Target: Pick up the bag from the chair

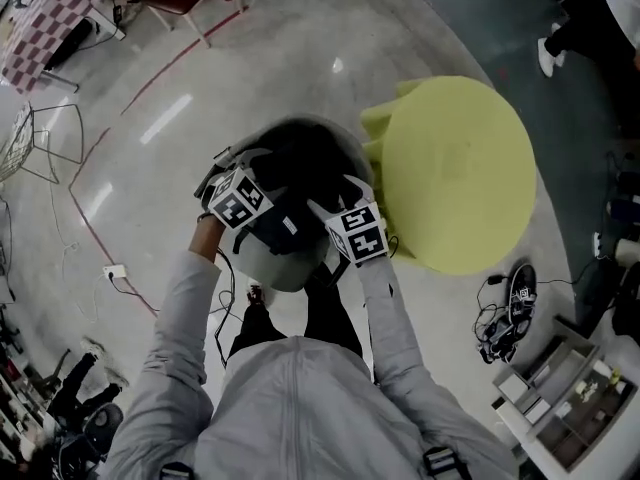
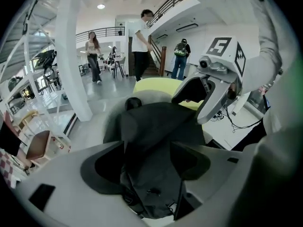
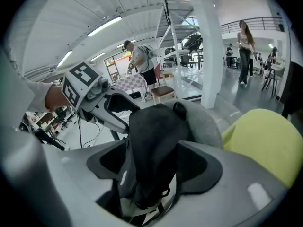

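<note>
A black bag (image 1: 300,180) lies in the seat of a round grey chair (image 1: 272,265) just in front of me. My left gripper (image 1: 272,214) holds the bag's left side and my right gripper (image 1: 326,211) its right side. In the left gripper view the black fabric (image 2: 151,136) fills the gap of the left gripper (image 2: 147,161), which is shut on it. The right gripper (image 3: 152,165) is likewise shut on a fold of the bag (image 3: 154,136). Each gripper shows in the other's view, the right one (image 2: 204,100) and the left one (image 3: 102,100).
A yellow-green round seat (image 1: 455,168) stands right beside the grey chair. Cables and a black device (image 1: 508,308) lie on the floor at the right, near a white shelf unit (image 1: 560,393). A wire chair (image 1: 40,143) is at the far left. A white pillar (image 2: 75,56) and several people stand farther off.
</note>
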